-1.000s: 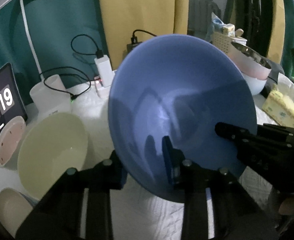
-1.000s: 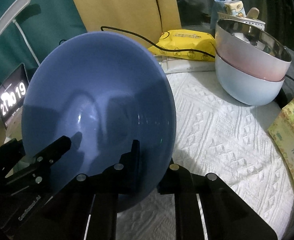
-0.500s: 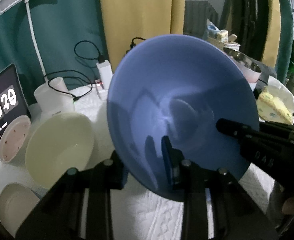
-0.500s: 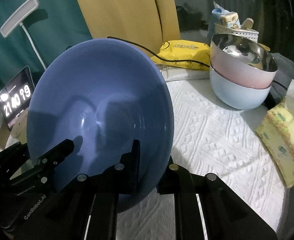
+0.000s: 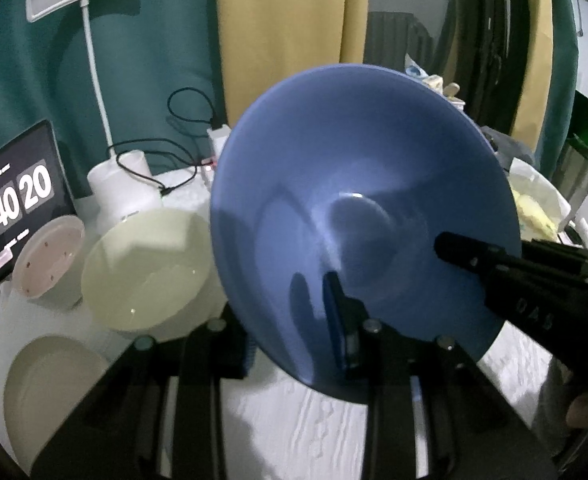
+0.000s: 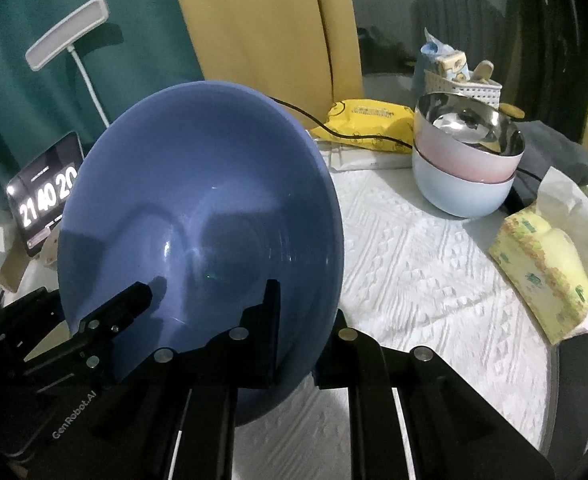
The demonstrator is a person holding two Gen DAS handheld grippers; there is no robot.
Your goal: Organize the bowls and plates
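Blue bowl (image 5: 358, 200) lifted higher — clock (image 5: 12, 204) now 21:40:20.

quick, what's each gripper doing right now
Left gripper: shut on the large blue bowl, clamping its rim.
Right gripper: shut on the same bowl's rim.

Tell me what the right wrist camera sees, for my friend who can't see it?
A big blue bowl is held tilted above a white table, pinched at its rim by the right claw and the left claw. Behind it sit stacked bowls, a tissue pack and a clock.
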